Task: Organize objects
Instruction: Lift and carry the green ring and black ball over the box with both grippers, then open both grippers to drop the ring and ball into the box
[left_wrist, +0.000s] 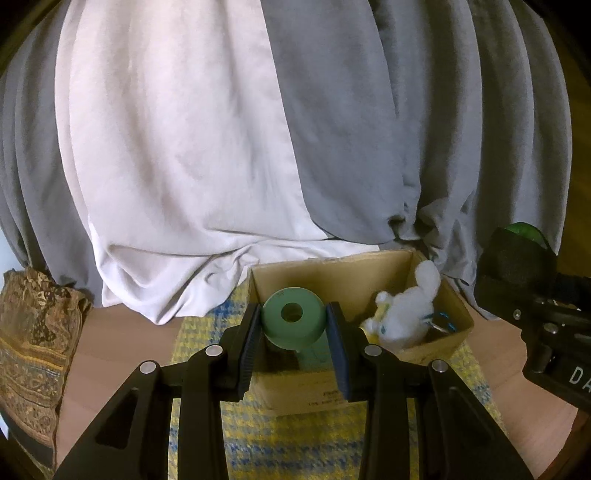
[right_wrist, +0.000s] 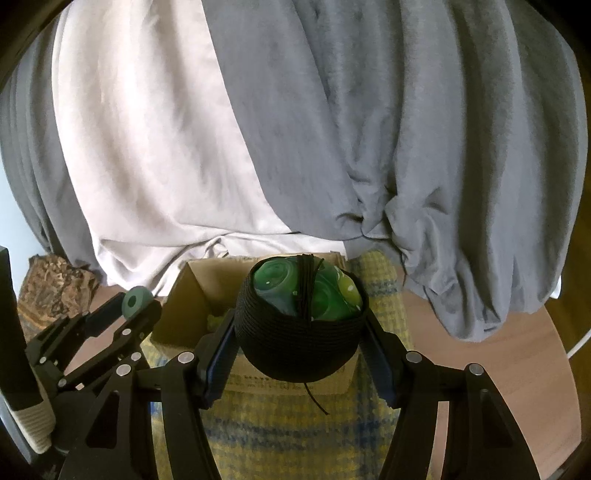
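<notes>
My left gripper (left_wrist: 293, 325) is shut on a green ring-shaped piece with a round hole (left_wrist: 293, 319), held over the near part of an open cardboard box (left_wrist: 332, 269). Inside the box lie a white plush toy (left_wrist: 404, 314) and something with blue loops (left_wrist: 441, 321). My right gripper (right_wrist: 301, 332) is shut on a black woven pouch with green glassy contents (right_wrist: 301, 321), held above the same cardboard box (right_wrist: 192, 295). The left gripper (right_wrist: 138, 304) with its green ring shows at the left of the right wrist view. The right gripper's body (left_wrist: 532, 291) shows at the right edge of the left wrist view.
The box stands on a yellow and blue checked cloth (left_wrist: 295, 435) spread over a wooden table (left_wrist: 122, 332). White and grey draped sheets (left_wrist: 221, 129) hang close behind the box. A brown patterned fabric bundle (left_wrist: 33, 343) lies at the left on the table.
</notes>
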